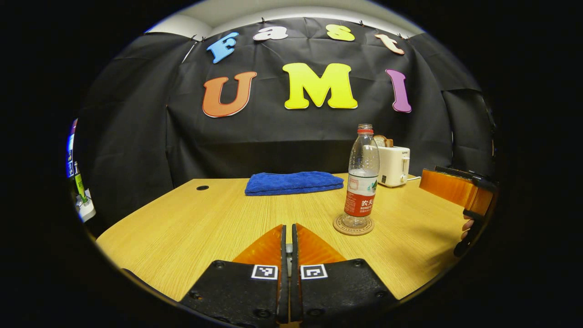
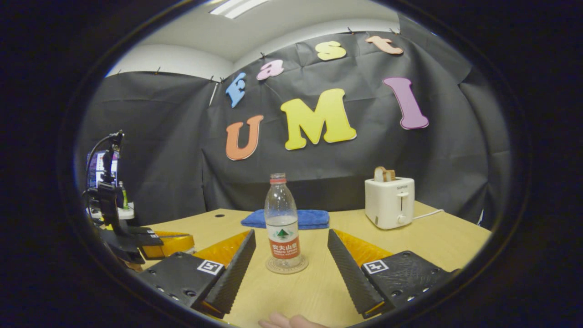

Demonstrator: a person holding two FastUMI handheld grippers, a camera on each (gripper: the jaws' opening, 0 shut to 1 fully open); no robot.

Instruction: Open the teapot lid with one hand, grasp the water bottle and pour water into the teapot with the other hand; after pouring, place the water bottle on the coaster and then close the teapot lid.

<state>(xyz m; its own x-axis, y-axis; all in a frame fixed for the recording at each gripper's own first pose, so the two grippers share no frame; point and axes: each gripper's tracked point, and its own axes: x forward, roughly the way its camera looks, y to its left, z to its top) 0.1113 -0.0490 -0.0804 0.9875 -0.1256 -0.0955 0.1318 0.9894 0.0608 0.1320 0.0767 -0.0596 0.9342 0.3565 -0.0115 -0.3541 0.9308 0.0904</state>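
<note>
In the left gripper view, the left claw [image 1: 288, 237] has its fingers pressed together, empty, above the tabletop [image 1: 191, 228]. The water bottle [image 1: 362, 182] stands upright on the coaster [image 1: 353, 226] at about two o'clock from it, with the blue towel [image 1: 294, 182] at twelve and the toaster [image 1: 394, 166] behind the bottle. In the right gripper view, the right claw [image 2: 291, 248] is spread wide, holding nothing, with the bottle at twelve o'clock, centred just beyond the fingertips, untouched.
</note>
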